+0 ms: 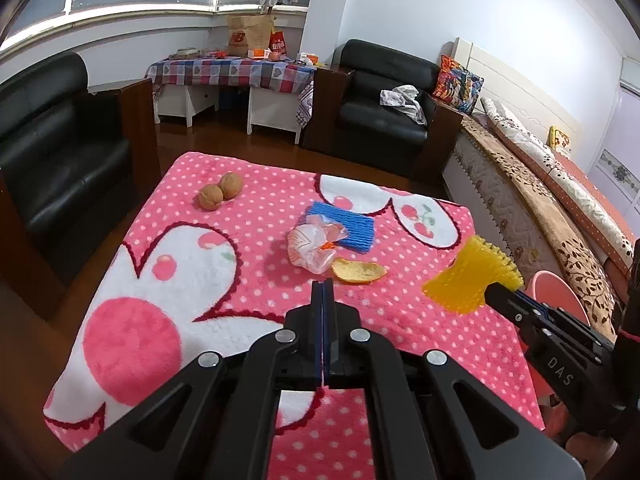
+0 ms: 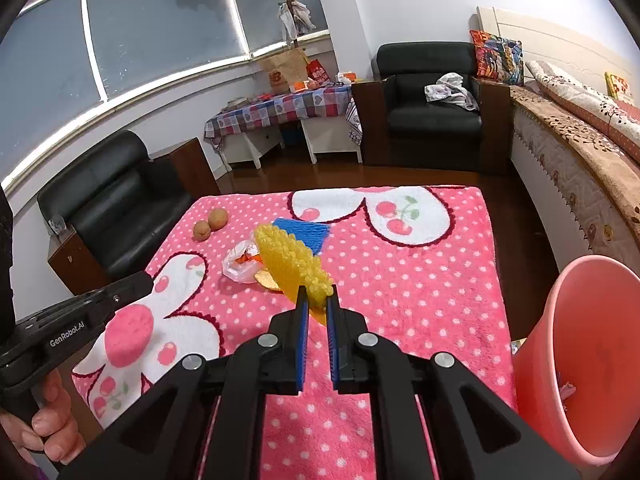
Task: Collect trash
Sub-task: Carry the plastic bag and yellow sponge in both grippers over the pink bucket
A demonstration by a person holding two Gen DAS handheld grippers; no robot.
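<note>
My right gripper [image 2: 316, 298] is shut on a yellow foam fruit net [image 2: 290, 262], held up above the pink dotted blanket [image 2: 400, 280]; in the left wrist view the yellow foam net [image 1: 468, 280] hangs at the right edge of the blanket. My left gripper [image 1: 322, 283] is shut and holds nothing, hovering just short of an orange peel [image 1: 358, 271]. Beside the peel lie a crumpled clear plastic bag [image 1: 314, 248] and a blue foam net [image 1: 344, 226]. Two brown round fruits [image 1: 220, 192] sit further back. A pink bin [image 2: 588, 356] stands at the right.
Black armchairs [image 1: 60, 140] stand left and behind the blanket [image 1: 384, 108]. A checked-cloth table [image 1: 232, 74] with bags is at the back. A bed [image 1: 552, 184] runs along the right side. A hand [image 2: 52, 428] grips the left gripper's handle at the lower left of the right wrist view.
</note>
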